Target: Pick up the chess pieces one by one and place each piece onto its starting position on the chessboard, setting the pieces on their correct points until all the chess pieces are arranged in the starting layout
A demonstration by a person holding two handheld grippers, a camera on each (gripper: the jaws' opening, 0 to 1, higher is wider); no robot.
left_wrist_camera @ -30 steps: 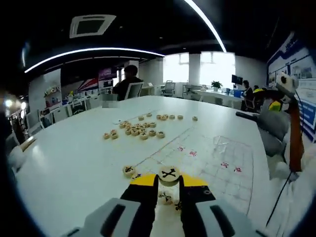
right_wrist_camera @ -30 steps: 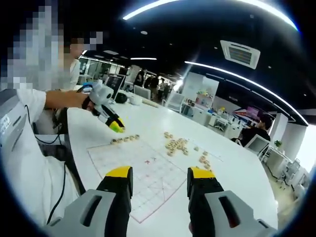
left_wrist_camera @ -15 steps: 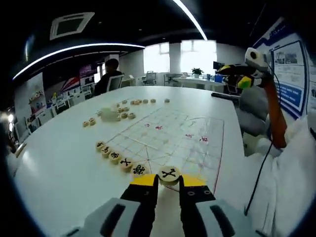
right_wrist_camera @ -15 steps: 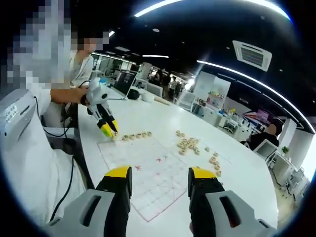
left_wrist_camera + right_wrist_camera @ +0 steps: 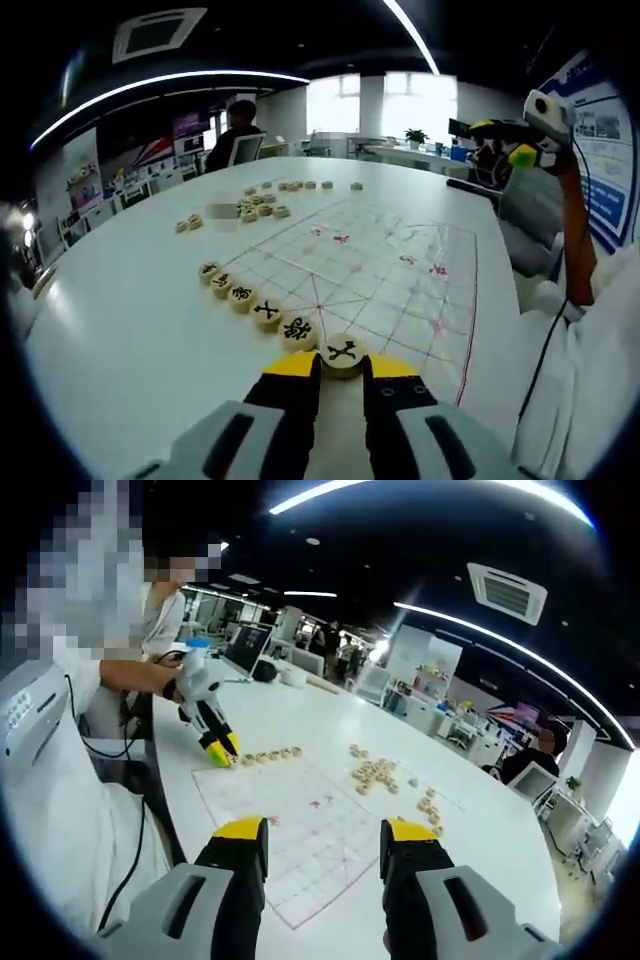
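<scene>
Characters on the far loose pieces (image 5: 262, 205) too small to read; chessboard (image 5: 300, 830) corner behind jaws

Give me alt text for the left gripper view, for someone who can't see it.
The left gripper is shut on a round chess piece marked with a black character, at the near edge of a chessboard on a white table. Five pieces form a row running left from it, with loose pieces scattered beyond.
</scene>
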